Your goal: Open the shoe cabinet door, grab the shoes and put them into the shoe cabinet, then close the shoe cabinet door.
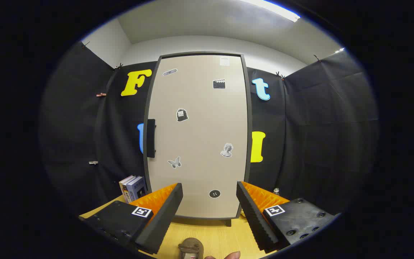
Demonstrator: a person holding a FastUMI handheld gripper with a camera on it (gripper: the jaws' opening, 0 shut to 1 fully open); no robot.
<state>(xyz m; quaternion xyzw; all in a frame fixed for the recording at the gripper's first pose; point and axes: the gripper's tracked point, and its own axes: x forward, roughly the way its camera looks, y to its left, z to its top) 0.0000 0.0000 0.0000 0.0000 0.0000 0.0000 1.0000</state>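
— Where was the shoe cabinet when you looked?

— The shoe cabinet (198, 136) stood upright straight ahead of me, beyond my fingers, on the wooden table (214, 233). Its door (199, 108) was shut flat, stickers scattered over it, and the dark handle (151, 138) sat on the door's left edge, about halfway up.

— And the shoes?

— A brownish thing (191, 248) lay on the table just below and between my fingers; I took it for a shoe, though too little of it showed to be sure. A fingertip (233, 255) poked in beside it.

— What were you holding?

— Nothing. My gripper (209, 207) was spread wide, fingers well apart, with bare door showing between them.

— So which step was it?

— The first, I judged: the door had yet to be opened. The next move called for swinging left and up to the handle, closing on it, then pulling it outward.

— Anything else around?

— Some books (133, 187) stood left of the cabinet against the wall.
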